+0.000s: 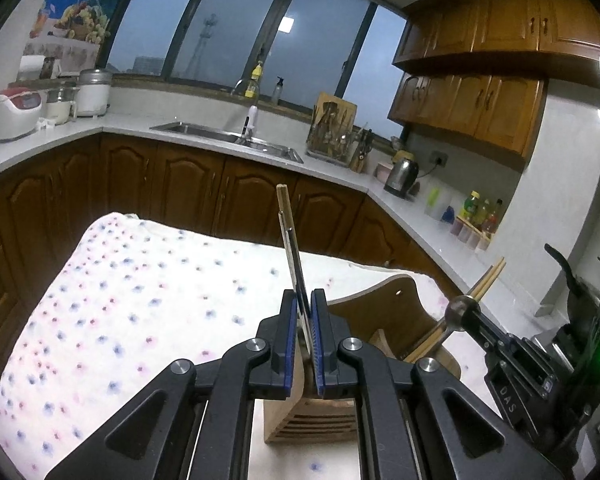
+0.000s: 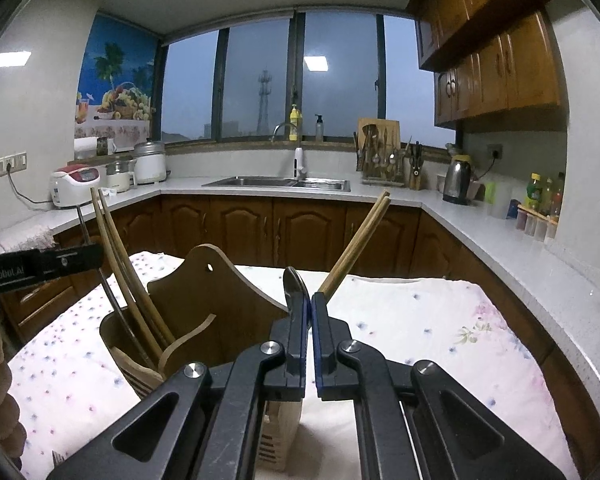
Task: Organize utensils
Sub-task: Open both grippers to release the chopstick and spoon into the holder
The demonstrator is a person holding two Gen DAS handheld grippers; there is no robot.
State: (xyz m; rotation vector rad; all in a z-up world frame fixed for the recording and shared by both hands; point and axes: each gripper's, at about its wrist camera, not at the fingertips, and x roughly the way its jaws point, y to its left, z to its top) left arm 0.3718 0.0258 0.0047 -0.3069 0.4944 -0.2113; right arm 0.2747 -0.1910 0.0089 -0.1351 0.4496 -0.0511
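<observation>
We've got the left gripper [image 1: 309, 300] pinching a flat metal utensil [image 1: 290, 248], long axis upright, tip leaning slightly left, above the slotted wooden holder [image 1: 396, 312]. Our right gripper [image 2: 310, 304] clamps slim wooden chopsticks [image 2: 360, 240] angling up to the right over the flowered tablecloth [image 2: 420, 320]. More chopsticks [image 2: 120, 264] stand in the holder.

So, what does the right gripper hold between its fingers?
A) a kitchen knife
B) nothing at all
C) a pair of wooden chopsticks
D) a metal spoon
C: the right gripper is shut on a pair of wooden chopsticks, which slant up and to the right from between its fingers, beside the wooden holder.
</observation>
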